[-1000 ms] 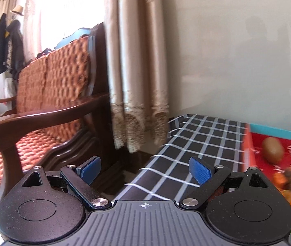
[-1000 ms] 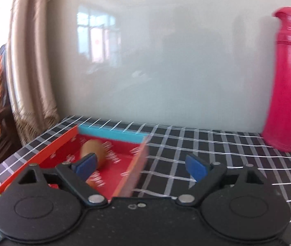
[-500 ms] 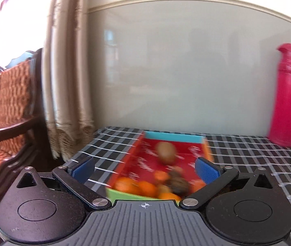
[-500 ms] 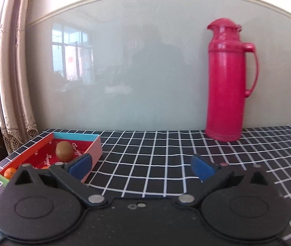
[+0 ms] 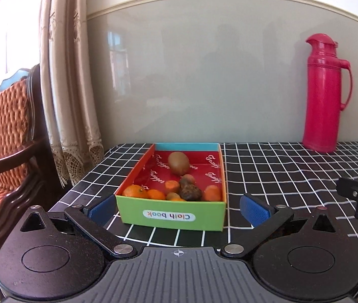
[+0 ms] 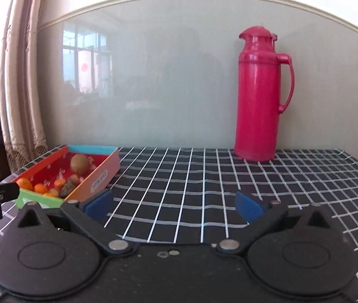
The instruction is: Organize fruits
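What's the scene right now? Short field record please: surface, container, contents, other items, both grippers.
surface: table under a black cloth with white grid
container: open box, green front wall, red inside, at the table's left end
contents: kiwi at the back; oranges and darker fruit bunched at the front
other items: pink flask upright by the wall; curtain and wooden chair left of the table
left gripper: open, empty, facing the box's front wall
right gripper: open, empty, over bare cloth right of the box
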The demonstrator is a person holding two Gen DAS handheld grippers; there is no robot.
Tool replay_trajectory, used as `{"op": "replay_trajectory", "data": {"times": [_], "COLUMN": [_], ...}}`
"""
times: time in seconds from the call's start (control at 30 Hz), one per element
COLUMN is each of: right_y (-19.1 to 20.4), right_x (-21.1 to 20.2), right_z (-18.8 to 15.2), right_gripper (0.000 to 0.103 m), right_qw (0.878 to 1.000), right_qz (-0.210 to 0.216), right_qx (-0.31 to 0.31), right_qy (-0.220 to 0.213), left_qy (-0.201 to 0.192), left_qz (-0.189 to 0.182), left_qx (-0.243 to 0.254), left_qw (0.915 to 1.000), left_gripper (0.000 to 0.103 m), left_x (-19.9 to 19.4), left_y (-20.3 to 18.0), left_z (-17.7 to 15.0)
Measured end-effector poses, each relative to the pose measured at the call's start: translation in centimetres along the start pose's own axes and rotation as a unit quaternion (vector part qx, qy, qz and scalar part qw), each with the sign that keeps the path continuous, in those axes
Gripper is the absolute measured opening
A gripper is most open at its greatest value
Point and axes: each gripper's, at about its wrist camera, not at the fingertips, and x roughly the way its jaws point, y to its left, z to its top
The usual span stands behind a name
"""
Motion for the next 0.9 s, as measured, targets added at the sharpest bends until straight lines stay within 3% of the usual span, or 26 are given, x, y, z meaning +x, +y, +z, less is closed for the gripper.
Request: {"op": "replay_trajectory", "data": {"times": [0.4,0.9], "right_y": [0.4,0.3], "right_x": [2.0,1.3], "right_z": [-1.3,-0.7], "right_gripper": [0.103,0.103], "right_qw": [1.000,1.000], "right_qz": [0.002,-0.005], "right_qx": [0.008,-0.019], "right_qy": [0.017,0.003], "left_qy": [-0.001,0.001], "left_qz": [0.003,0.001], "left_qx": [-0.005,-0.002], "left_qw": [1.0000,1.0000], "left_gripper": [0.103,0.103], "left_x": [0.5,0.7], "left_y": [-0.3,-0.6], "left_z": [-1.5,-1.7]}}
